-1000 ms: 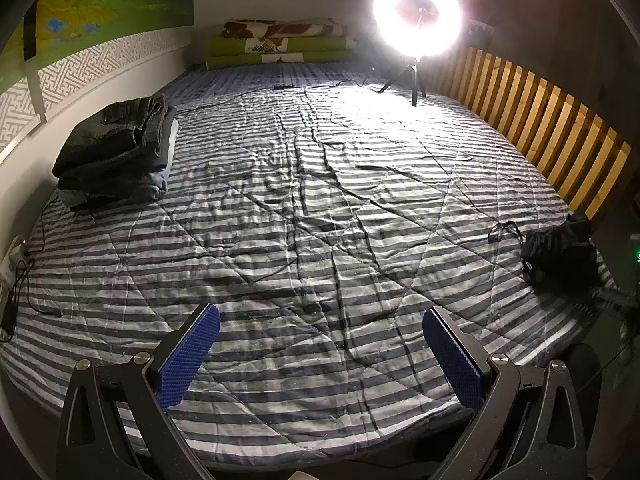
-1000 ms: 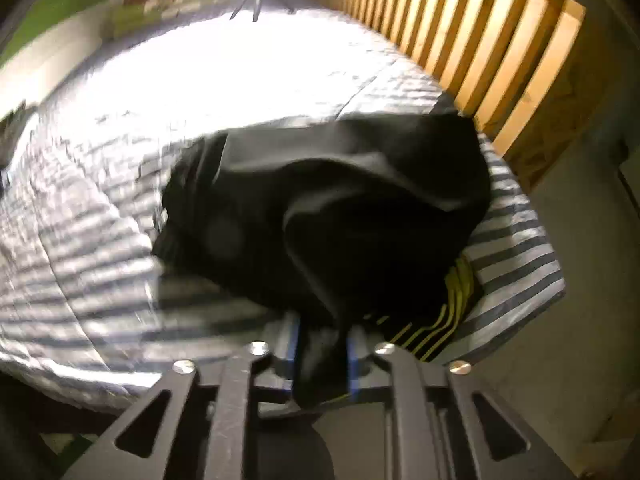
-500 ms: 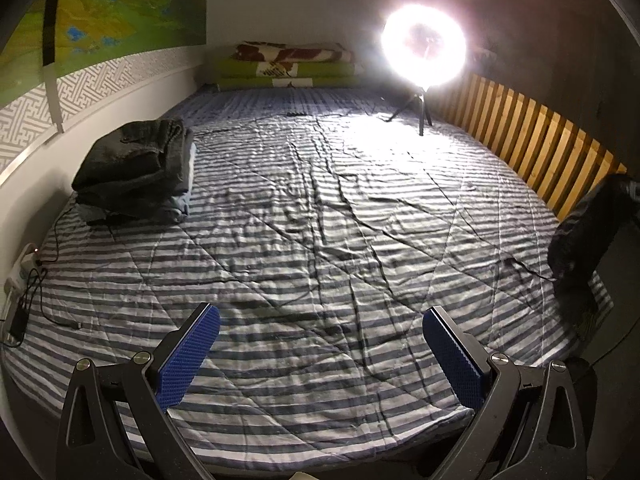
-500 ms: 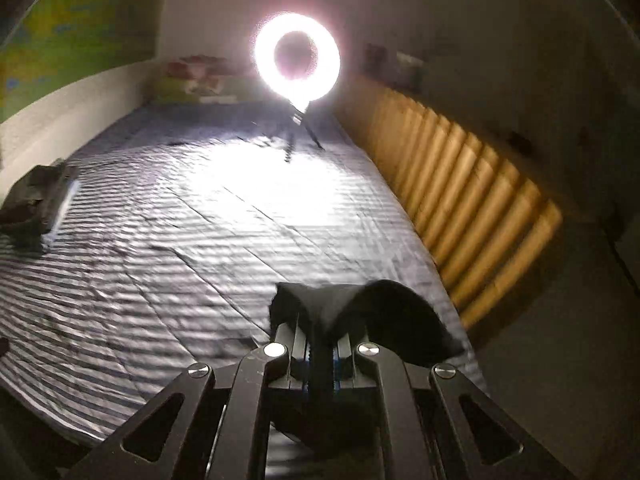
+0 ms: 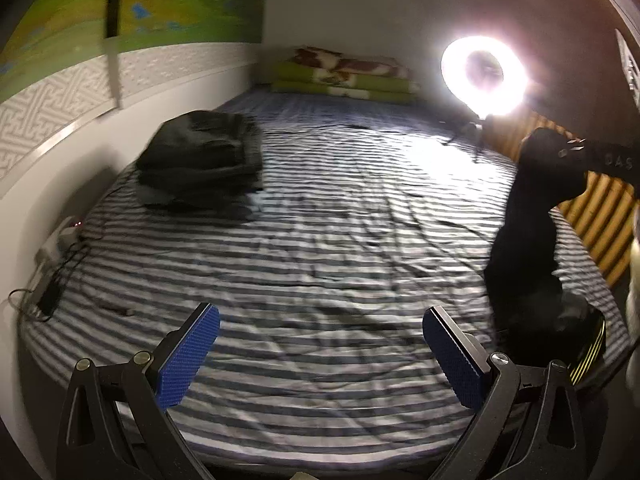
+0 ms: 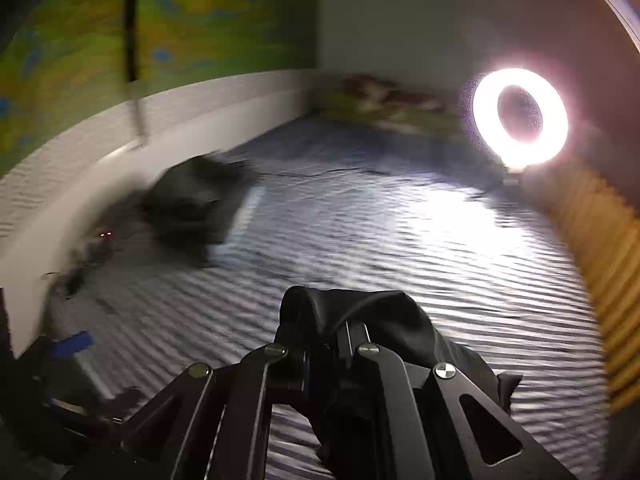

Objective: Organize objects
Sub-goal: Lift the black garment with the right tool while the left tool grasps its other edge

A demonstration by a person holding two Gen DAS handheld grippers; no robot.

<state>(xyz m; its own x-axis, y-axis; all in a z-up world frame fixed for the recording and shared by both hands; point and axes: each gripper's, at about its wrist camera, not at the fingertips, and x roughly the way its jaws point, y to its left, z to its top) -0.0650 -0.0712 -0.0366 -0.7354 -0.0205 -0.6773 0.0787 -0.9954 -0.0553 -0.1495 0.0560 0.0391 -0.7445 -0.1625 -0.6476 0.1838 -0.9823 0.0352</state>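
The right gripper (image 6: 326,344) has its jaws clamped on a bunch of a black garment (image 6: 400,320), whose fabric bulges up over the fingertips and drapes down the right side of the tool. In the left wrist view the same garment (image 5: 532,232) hangs at the right of the scene above the near right part of the bed (image 5: 320,240). Its long axis runs close to vertical, with the pinched top end up beside the dark arm of the right gripper (image 5: 576,152) and the lower end reaching down to the striped cover, where a yellow-striped edge shows at the bottom.

The left gripper (image 5: 320,344) is over the near edge of the bed with its jaws wide apart and nothing between the blue pads (image 5: 188,356).

A stack of folded dark clothes (image 5: 200,160) lies at the far left of the bed, near the white wall. A lit ring light (image 5: 484,74) stands on a small tripod at the far right, next to the wooden slatted rail (image 5: 600,216). Folded green blankets (image 5: 340,80) lie across the far end. A power strip with cables (image 5: 56,248) sits at the left edge of the mattress.
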